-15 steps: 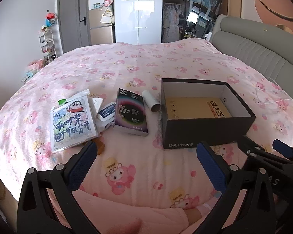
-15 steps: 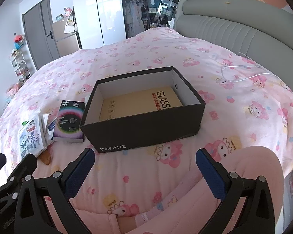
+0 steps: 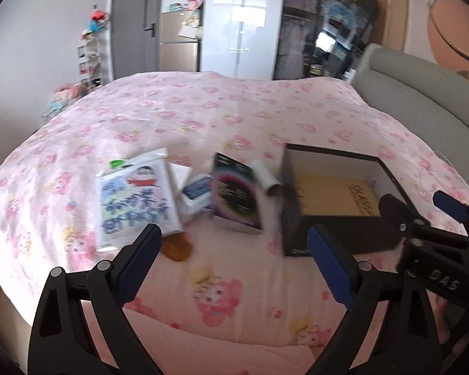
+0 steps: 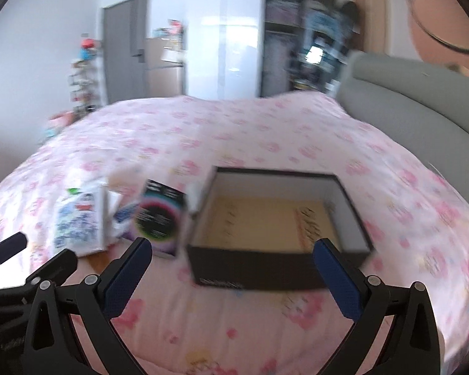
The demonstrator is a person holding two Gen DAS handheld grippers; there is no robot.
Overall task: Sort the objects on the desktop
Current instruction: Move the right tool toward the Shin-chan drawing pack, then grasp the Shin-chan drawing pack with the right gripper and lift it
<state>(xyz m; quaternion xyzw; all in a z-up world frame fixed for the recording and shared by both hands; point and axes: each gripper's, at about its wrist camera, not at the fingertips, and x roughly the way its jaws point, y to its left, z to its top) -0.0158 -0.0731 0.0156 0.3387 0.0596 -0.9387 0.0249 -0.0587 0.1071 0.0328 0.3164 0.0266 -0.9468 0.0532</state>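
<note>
Black box (image 4: 278, 268) lay open, held only flat tan sheet (image 4: 259, 218). Left of box, outside: dark booklet (image 3: 236, 197), cartoon packet (image 3: 134, 200), tube (image 3: 267, 179). Left gripper (image 3: 234, 256) and right gripper (image 4: 231, 268) gaped wide, empty.

A pink cartoon-print bed (image 3: 234, 118) carried an open black box (image 3: 334, 234) at right centre, with a dark booklet (image 3: 236, 197), cartoon packet (image 3: 134, 200) and cardboard tube (image 3: 265, 178) left of it.
</note>
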